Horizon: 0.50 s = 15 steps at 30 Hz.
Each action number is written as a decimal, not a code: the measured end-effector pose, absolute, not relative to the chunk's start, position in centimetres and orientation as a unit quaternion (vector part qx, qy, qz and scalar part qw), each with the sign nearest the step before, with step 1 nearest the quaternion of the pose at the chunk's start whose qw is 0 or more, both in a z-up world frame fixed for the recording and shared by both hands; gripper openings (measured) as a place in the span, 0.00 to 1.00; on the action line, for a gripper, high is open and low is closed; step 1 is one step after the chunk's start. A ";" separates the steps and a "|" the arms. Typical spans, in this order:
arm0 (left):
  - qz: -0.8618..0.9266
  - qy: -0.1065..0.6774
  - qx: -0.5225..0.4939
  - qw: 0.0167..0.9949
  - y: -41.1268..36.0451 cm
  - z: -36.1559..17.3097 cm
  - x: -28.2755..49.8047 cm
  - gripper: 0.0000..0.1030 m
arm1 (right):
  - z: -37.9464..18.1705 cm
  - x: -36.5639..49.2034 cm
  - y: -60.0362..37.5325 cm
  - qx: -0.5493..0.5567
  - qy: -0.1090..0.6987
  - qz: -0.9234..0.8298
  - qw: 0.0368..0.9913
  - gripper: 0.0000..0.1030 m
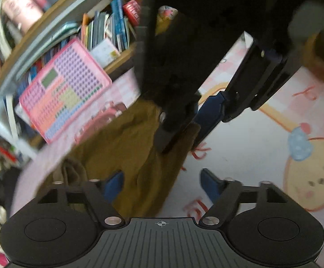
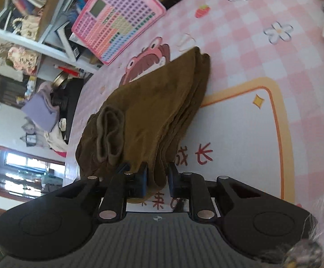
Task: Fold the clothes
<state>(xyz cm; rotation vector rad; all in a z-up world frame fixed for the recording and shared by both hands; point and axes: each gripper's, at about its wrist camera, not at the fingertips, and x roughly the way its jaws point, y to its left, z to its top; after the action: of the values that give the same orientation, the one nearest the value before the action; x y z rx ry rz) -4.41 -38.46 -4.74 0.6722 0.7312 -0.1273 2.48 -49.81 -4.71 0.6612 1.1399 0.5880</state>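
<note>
Right tool (image 2: 157, 182) pinching brown garment (image 2: 148, 111); left tool (image 1: 162, 185) wide, apparently empty, view blurred.

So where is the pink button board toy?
The pink plastic button board leans on the cluttered bookshelf, upper left in both wrist views, past the brown cloth.

"成长" on the pink tablecloth (image 2: 273, 51)

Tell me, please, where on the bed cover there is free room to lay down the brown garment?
Free: the white panel inside the orange border, right of the brown garment, and the pink checked area above it. Crowded: the far left, by the pink keypad board and the shelves.
</note>
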 end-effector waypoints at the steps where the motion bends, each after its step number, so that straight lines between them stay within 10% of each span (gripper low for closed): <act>1: -0.059 0.343 0.331 0.877 -38.8 -4.8 -4.1 0.53 | -4.5 2.5 -49.8 0.299 0.521 0.271 0.753 0.18; 6: -0.070 0.337 0.332 0.878 -39.4 -5.0 -2.9 0.11 | -4.4 3.2 -50.6 0.302 0.510 0.258 0.763 0.51; 15: -0.094 0.319 0.225 0.916 -36.7 -1.5 -5.0 0.04 | -7.2 5.6 -52.4 0.407 0.534 0.210 0.710 0.71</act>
<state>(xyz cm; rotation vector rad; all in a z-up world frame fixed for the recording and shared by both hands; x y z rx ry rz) -4.98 -36.68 -1.51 0.4636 0.6558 -0.1924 5.59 -52.38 -7.21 0.9039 1.1854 0.4662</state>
